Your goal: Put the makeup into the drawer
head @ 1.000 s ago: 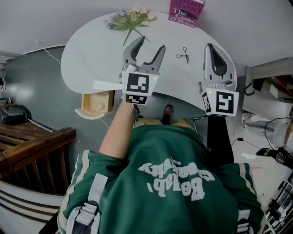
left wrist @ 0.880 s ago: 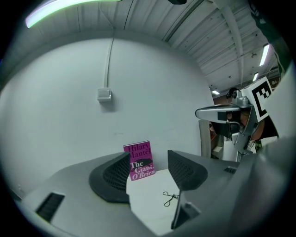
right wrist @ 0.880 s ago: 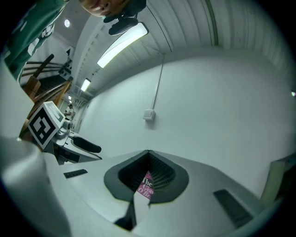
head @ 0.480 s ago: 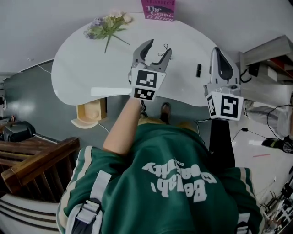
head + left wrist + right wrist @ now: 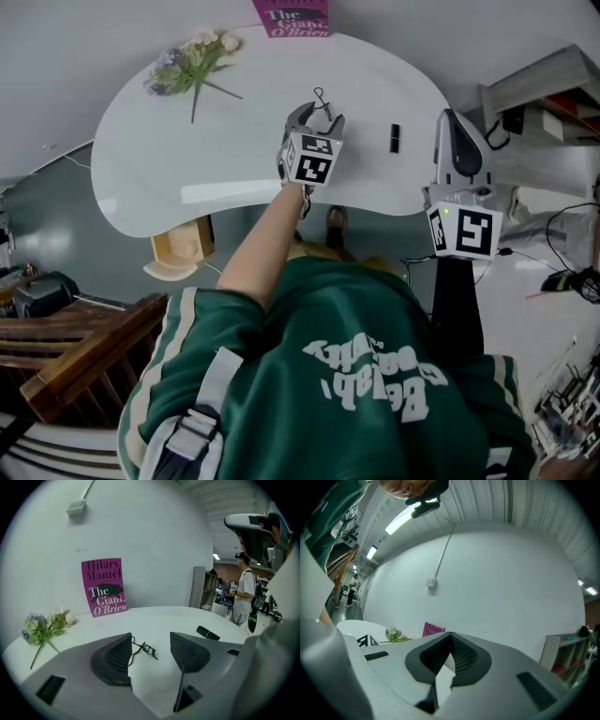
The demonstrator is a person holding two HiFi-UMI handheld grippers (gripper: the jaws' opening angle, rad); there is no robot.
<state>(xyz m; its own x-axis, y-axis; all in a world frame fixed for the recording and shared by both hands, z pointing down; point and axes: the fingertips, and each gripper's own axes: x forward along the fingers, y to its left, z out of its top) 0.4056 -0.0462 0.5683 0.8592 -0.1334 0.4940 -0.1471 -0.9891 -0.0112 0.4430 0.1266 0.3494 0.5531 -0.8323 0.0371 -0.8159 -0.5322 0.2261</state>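
Observation:
A black eyelash curler (image 5: 322, 97) lies on the white table (image 5: 216, 150), and a small black makeup tube (image 5: 395, 138) lies to its right. My left gripper (image 5: 318, 116) is open just short of the curler. In the left gripper view the curler (image 5: 146, 649) lies on the table between and just past the open jaws of the left gripper (image 5: 151, 640), untouched, with the tube (image 5: 208, 633) farther right. My right gripper (image 5: 455, 120) hovers shut and empty off the table's right end; in its own view the right gripper (image 5: 450, 649) points at the wall.
A bunch of flowers (image 5: 190, 62) lies at the table's far left, and a magenta book (image 5: 291, 16) leans on the wall behind. A light wooden unit (image 5: 183, 251) stands under the table's near edge. A grey shelf (image 5: 539, 89) stands at right.
My left gripper has reached forward over the table to the eyelash curler, jaws still open. The right gripper stays shut and has hardly moved.

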